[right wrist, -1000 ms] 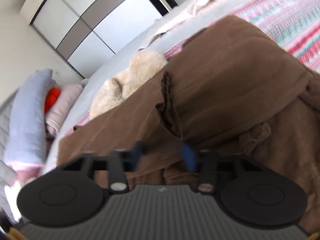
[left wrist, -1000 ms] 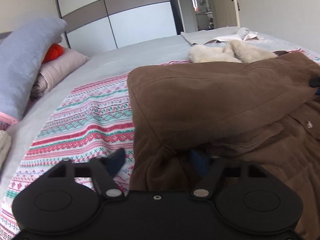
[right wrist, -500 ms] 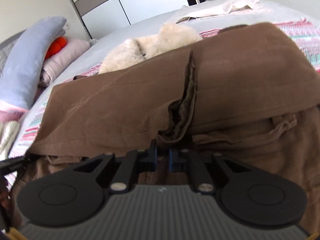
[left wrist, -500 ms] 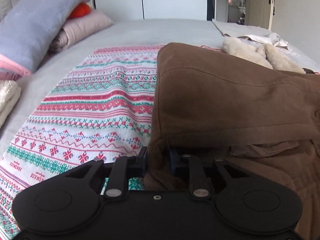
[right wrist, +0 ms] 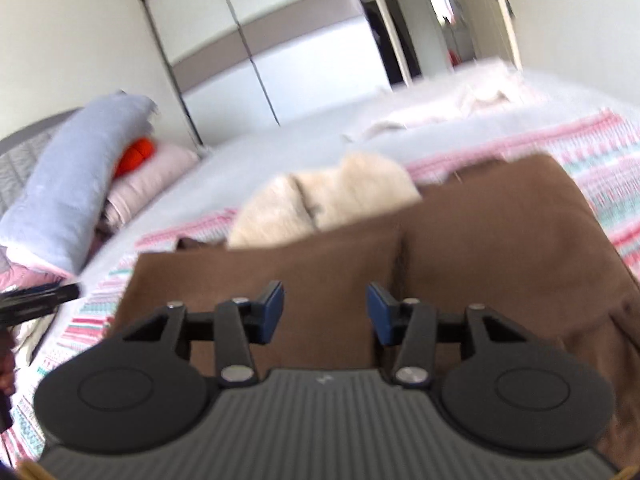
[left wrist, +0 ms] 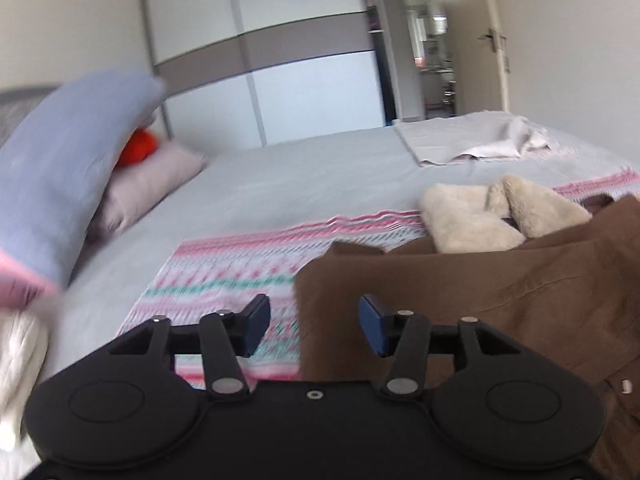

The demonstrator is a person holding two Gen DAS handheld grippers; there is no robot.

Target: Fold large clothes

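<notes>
Between your left gripper's (left wrist: 313, 325) wide-open fingers is nothing, and your right gripper (right wrist: 326, 312) is wide and empty too. Just past them the brown coat (right wrist: 460, 248) lies folded over on the striped blanket (left wrist: 224, 272). More folds look left.

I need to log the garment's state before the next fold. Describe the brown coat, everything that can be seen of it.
The brown coat looks like soft, matte, suede-like cloth with a cream fleecy lining showing at its far end. It lies folded over itself on the patterned blanket, a seam or fold line running down the middle of its top layer. A pale button shows near its lower edge. Both the left gripper and the right gripper are open above it, gripping nothing.
</notes>
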